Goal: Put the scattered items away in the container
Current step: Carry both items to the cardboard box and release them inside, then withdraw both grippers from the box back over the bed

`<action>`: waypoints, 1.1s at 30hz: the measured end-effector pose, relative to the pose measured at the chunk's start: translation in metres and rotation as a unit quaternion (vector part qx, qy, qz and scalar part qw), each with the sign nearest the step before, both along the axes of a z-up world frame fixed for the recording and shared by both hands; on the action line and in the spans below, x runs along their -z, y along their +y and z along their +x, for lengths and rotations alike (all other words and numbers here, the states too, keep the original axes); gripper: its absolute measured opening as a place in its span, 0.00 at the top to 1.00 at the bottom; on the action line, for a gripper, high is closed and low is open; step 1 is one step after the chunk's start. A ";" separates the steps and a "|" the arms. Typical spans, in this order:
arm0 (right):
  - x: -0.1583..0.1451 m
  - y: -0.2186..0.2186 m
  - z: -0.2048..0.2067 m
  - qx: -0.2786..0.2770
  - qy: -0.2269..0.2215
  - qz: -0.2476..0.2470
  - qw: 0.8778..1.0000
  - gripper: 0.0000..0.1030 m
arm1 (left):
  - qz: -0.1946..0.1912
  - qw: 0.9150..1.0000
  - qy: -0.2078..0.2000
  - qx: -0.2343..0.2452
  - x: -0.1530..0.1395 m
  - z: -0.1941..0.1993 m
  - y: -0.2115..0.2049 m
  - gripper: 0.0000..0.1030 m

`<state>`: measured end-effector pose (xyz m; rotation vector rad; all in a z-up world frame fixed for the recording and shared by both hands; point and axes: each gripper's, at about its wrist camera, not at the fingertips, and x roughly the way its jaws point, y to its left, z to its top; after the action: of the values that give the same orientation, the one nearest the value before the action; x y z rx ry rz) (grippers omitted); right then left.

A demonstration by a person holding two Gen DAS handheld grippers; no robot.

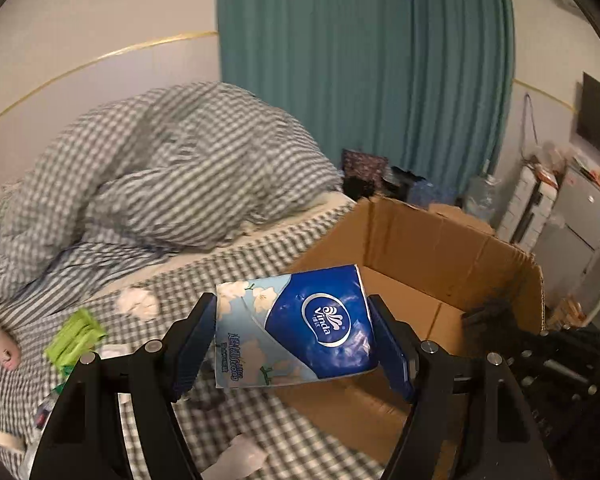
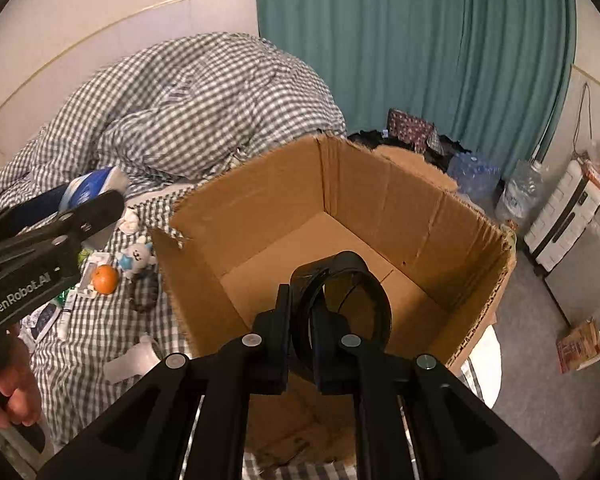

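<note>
Left wrist view: the left gripper stands wide, its two blue pads pressed on the ends of a tissue pack, which is held in the air above the near left corner of the box. The pack's long axis runs across the jaws, tilted so its right end sits higher; its printed face with the white logo is turned toward the camera. Its lower edge overlaps the box wall, so how far it reaches over the opening cannot be told. The box sits open on the checked bed, its floor bare where visible; a black shape at its far right rim is blurred and cannot be identified. A green packet and white crumpled tissue lie on the bed to the left; items at the lower left edge are cut off. Right wrist view: the right gripper is closed tight on the rim of a black ring-shaped object, held on edge over the box interior, its opening facing roughly sideways; its lower part is hidden behind the fingers. At left, an orange and a small toy lie on the bed.
</note>
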<state>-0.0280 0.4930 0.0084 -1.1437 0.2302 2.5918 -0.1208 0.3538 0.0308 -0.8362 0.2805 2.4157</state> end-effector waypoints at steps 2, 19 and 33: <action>0.006 0.006 -0.004 -0.003 -0.003 -0.003 1.000 0.92 | 0.000 1.000 -0.008 0.002 0.007 -0.006 0.011 0.27; -0.001 0.011 0.006 0.019 0.032 0.006 0.999 0.14 | -0.008 0.999 -0.041 -0.023 0.021 -0.026 0.001 0.00; -0.040 -0.077 0.048 -0.022 0.067 0.020 0.997 0.14 | 0.006 0.993 -0.019 -0.114 -0.017 0.029 -0.138 0.00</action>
<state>0.0205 0.4156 0.0487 -0.9736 0.1827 2.7026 -0.0923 0.2157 0.0483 -0.9531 0.1620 2.6057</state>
